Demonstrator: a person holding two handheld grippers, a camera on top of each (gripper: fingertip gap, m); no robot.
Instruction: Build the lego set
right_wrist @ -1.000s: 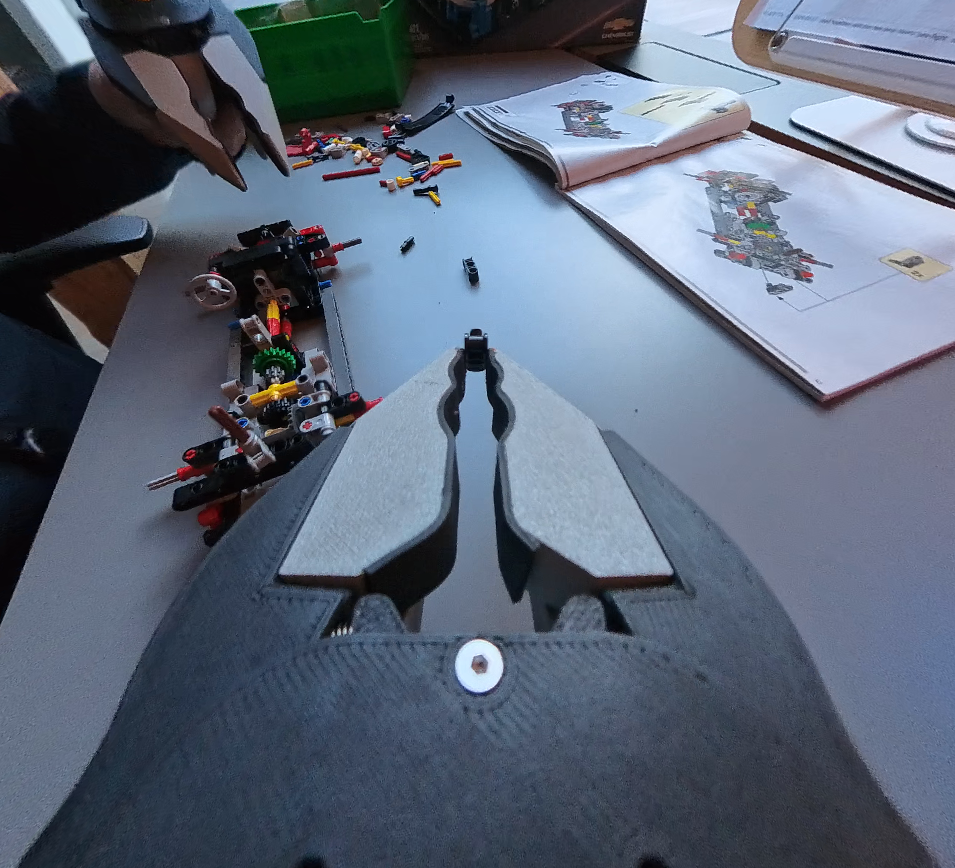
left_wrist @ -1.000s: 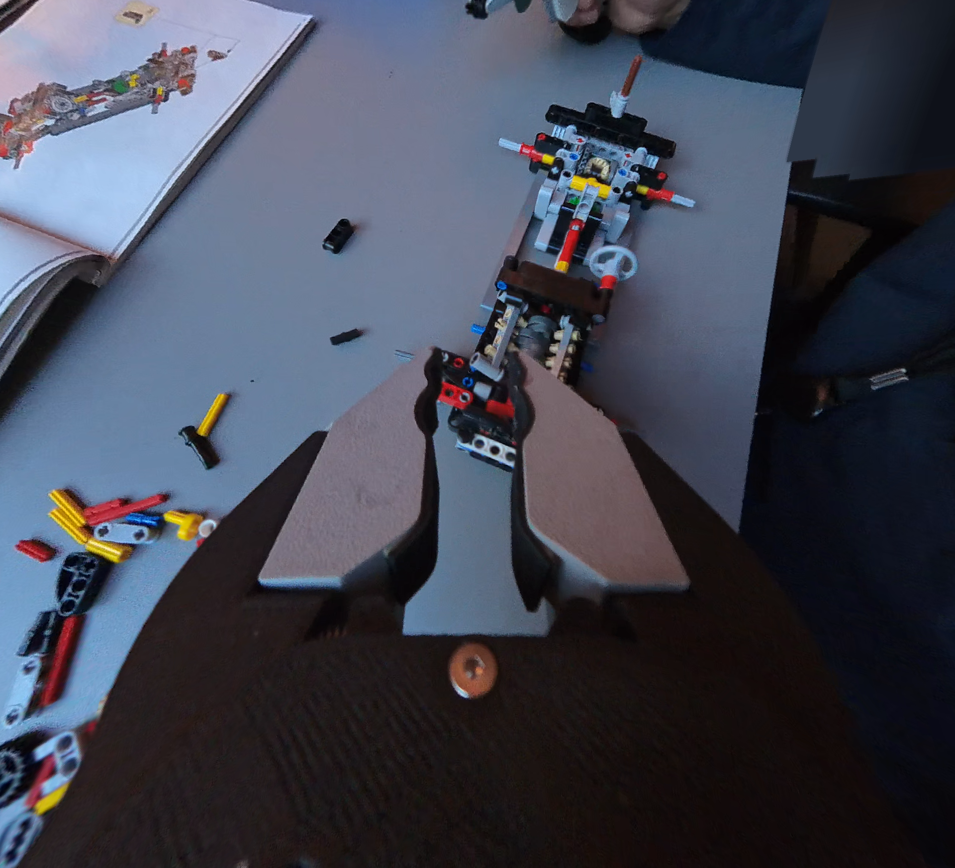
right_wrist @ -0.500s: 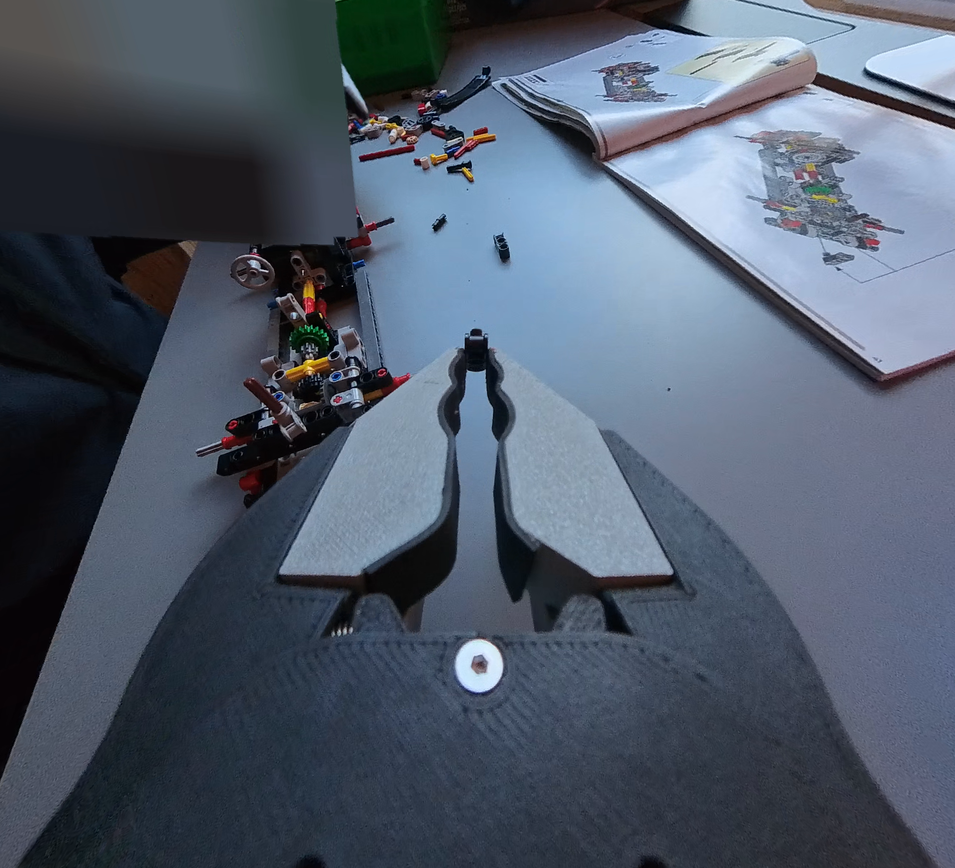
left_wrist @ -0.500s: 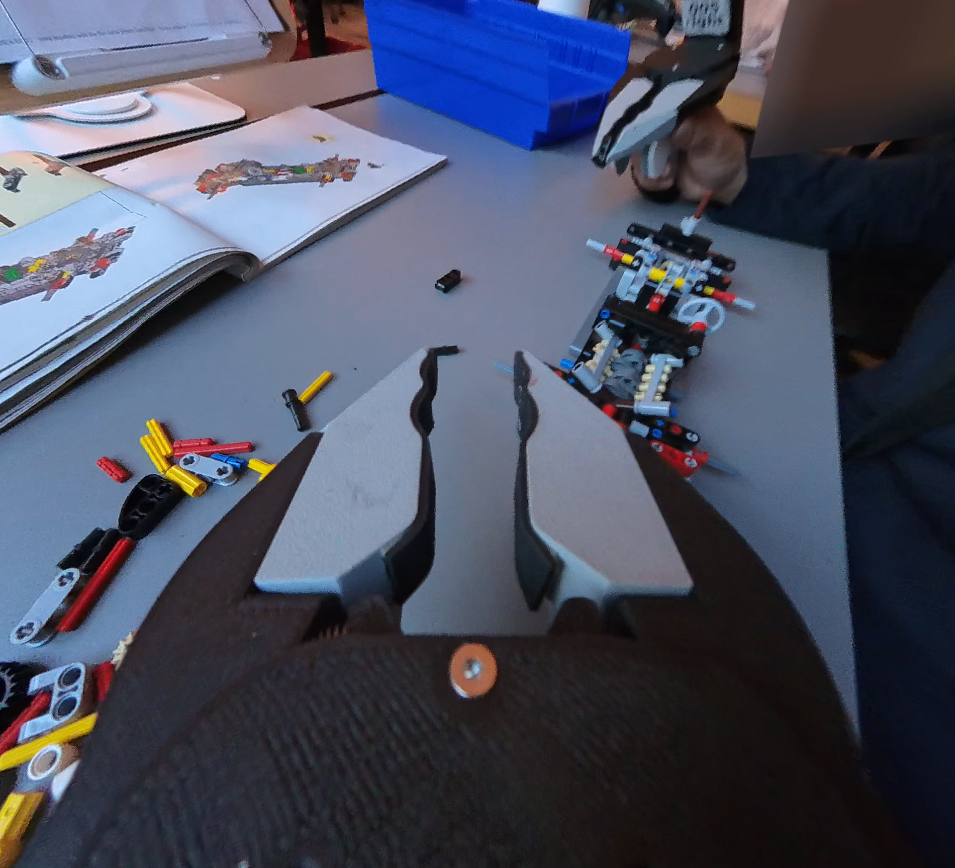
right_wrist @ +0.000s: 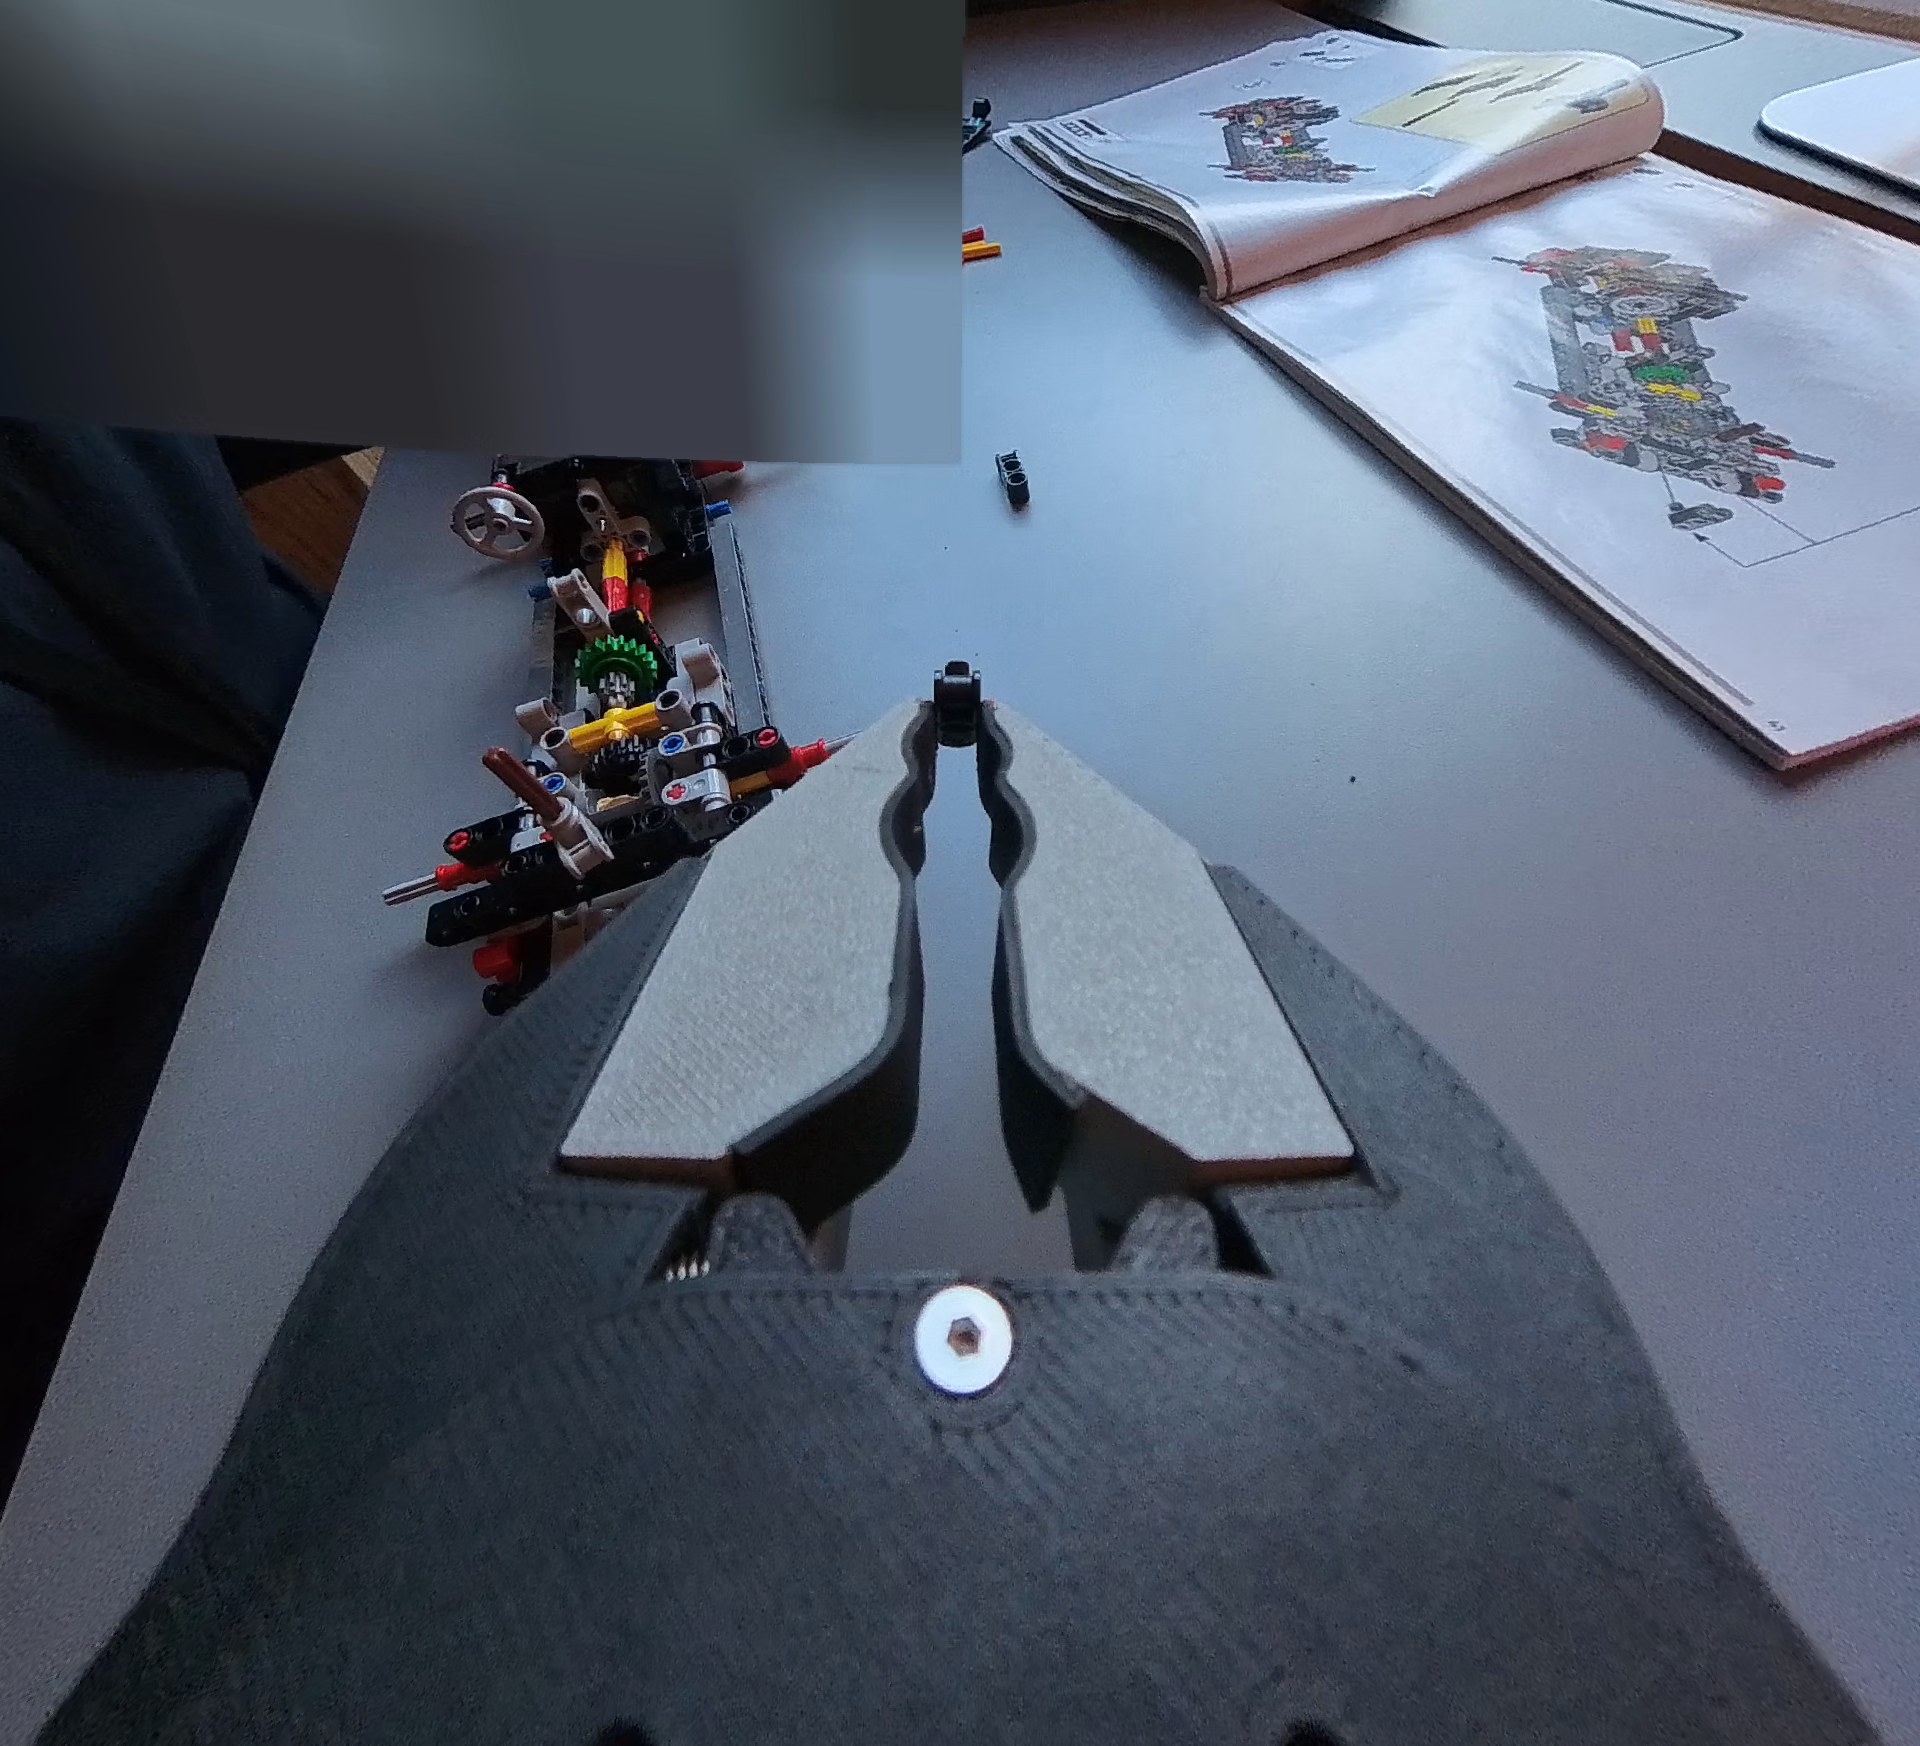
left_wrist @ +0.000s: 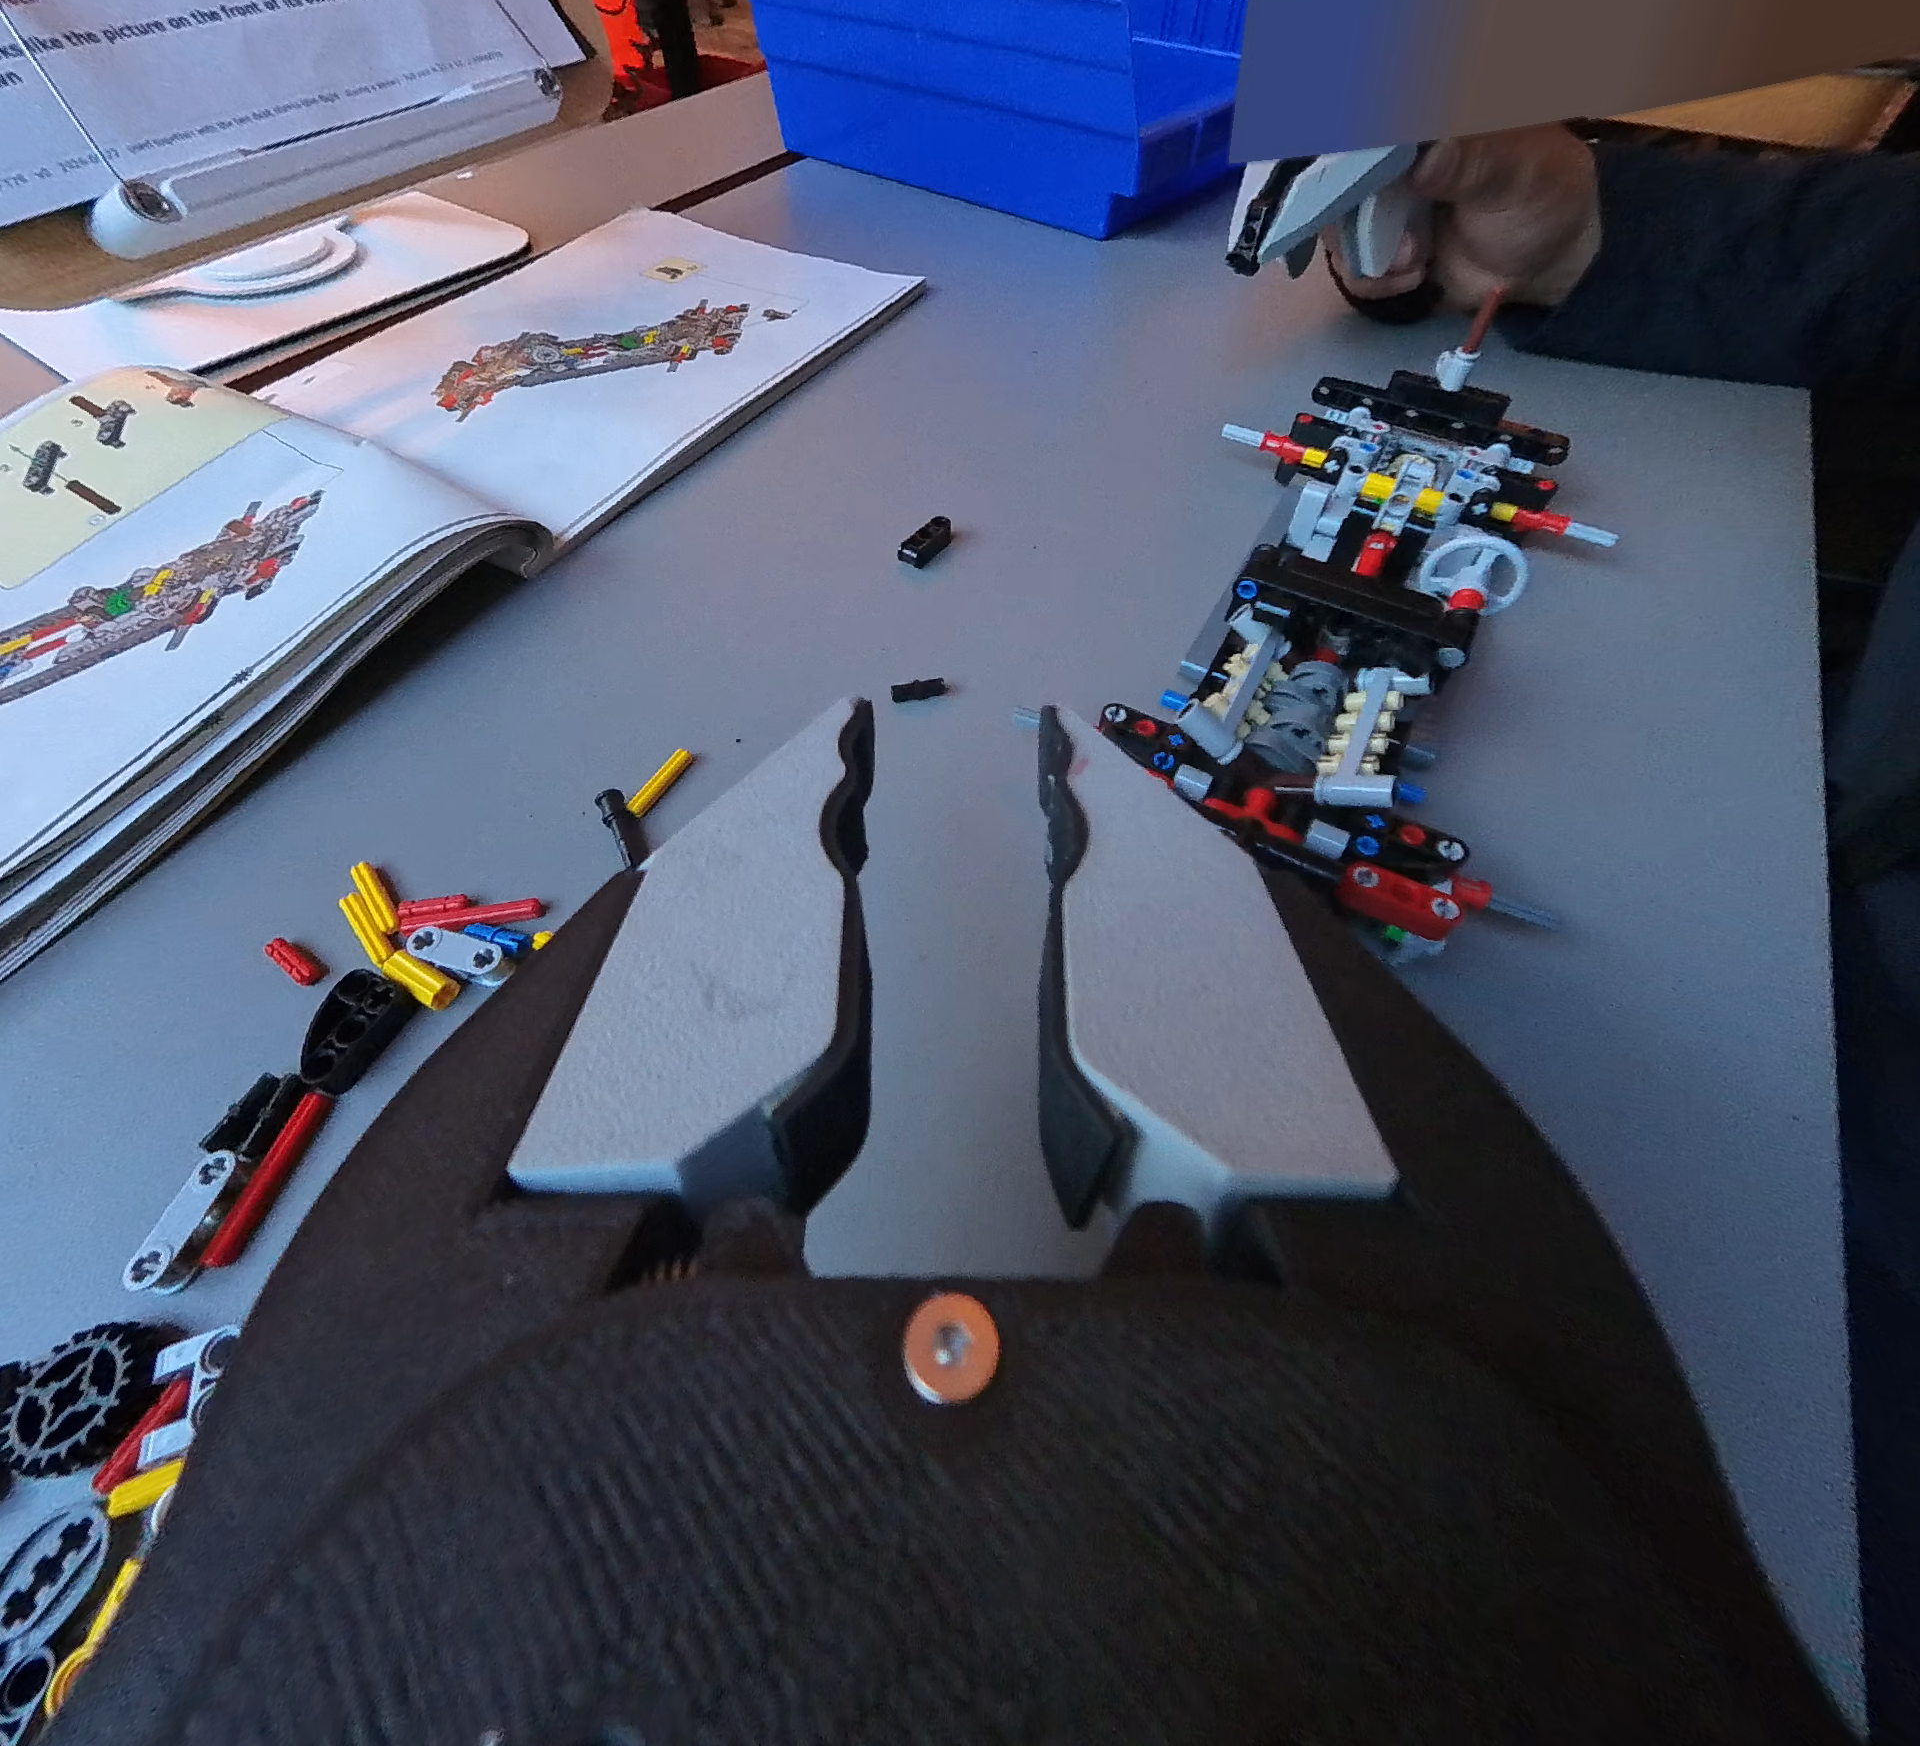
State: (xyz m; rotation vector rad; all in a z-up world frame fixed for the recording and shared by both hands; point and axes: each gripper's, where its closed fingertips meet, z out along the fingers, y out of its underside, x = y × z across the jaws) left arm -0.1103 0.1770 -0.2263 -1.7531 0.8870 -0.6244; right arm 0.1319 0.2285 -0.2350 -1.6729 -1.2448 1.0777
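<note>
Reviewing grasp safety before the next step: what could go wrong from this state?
1. The right gripper pinches the small black connector piece only at its fingertips; it may slip or pop out.
2. The partly built brick car chassis lies along the grey table's edge; a nudge could push it off.

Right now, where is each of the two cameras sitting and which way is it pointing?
Left wrist view: sits on the left gripper, open, above the grey table, facing the blue bin.
Right wrist view: sits on the right gripper, pinching a small black piece, facing the booklet.
Both show the toy car frame and booklet.
</note>
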